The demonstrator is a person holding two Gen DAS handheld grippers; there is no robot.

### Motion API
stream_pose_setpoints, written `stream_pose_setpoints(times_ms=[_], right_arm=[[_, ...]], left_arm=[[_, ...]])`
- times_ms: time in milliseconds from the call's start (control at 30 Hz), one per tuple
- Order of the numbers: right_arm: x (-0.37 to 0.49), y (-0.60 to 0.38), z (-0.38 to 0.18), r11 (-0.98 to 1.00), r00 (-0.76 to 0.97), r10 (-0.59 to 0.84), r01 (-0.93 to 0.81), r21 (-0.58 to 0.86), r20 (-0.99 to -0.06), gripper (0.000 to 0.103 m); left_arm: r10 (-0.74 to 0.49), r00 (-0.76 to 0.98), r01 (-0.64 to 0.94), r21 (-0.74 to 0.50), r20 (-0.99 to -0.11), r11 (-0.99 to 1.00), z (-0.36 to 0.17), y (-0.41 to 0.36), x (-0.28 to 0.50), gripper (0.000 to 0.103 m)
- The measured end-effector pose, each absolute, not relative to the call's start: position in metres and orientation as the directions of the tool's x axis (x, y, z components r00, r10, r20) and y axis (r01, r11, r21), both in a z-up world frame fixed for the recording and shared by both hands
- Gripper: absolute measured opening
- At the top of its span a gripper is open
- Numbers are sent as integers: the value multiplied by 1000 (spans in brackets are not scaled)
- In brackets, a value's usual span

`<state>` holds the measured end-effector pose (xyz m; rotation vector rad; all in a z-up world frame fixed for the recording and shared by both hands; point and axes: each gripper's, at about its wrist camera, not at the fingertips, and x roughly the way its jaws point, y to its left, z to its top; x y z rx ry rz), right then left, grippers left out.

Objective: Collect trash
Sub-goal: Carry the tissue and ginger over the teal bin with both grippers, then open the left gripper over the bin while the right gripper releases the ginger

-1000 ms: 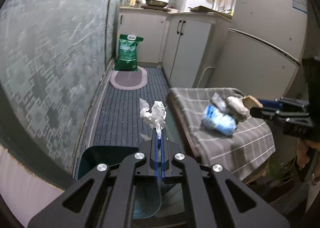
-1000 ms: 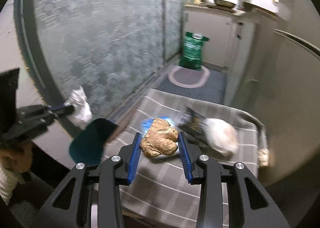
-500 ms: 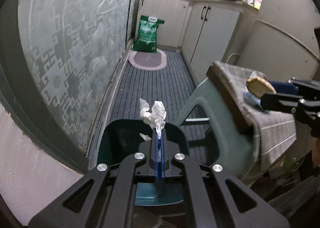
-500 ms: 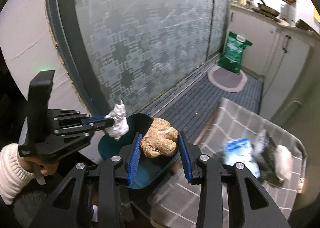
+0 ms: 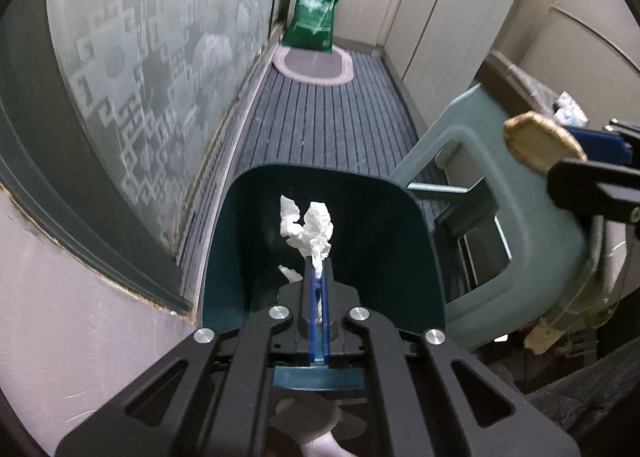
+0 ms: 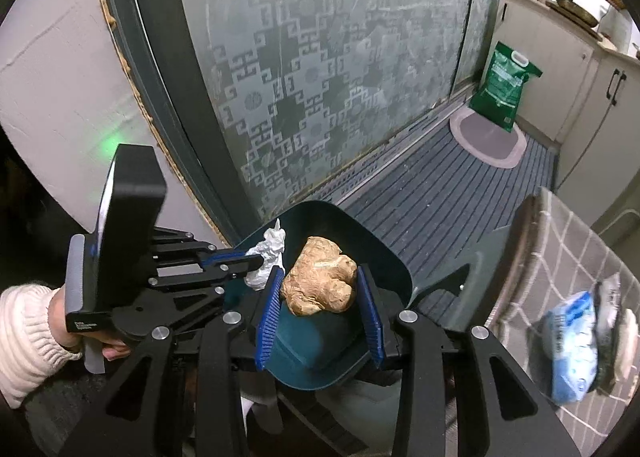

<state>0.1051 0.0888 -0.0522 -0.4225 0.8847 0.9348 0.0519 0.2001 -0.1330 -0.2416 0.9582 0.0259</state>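
Observation:
My left gripper is shut on a crumpled white tissue and holds it over the open dark teal bin. My right gripper is shut on a knobbly tan piece of ginger, also above the bin. In the right wrist view the left gripper and its tissue hang just left of the ginger. In the left wrist view the ginger shows at the right, beyond the bin. A small white scrap lies inside the bin.
A table with a checked cloth stands at the right, holding a blue packet and other trash. A grey-green plastic stool is beside the bin. A frosted glass door runs along the left. A green bag stands on the floor far back.
Both grippers have moved from the table down toward the bin. The tissue and the ginger now hang over its opening, closer together.

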Motion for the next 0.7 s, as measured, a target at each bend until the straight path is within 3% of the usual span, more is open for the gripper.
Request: stream_pose_setpoints(times_ms=[367, 467, 533, 700], right_arm=[[111, 108, -72, 559, 266, 477, -828, 55, -838, 37], [112, 111, -83, 565, 257, 462, -823, 59, -849, 37], [112, 114, -91, 567, 250, 451, -822, 58, -857, 37], [113, 117, -110, 577, 237, 425, -814, 61, -874, 37]], left_arm=[[-77, 511, -139, -171, -856, 975, -161, 207, 54, 6], [-78, 521, -131, -170, -850, 977, -158, 208, 55, 13], [-68, 538, -130, -163, -840, 978, -154, 209, 54, 30], [-7, 621, -132, -113, -784, 985, -120, 205, 40, 32]])
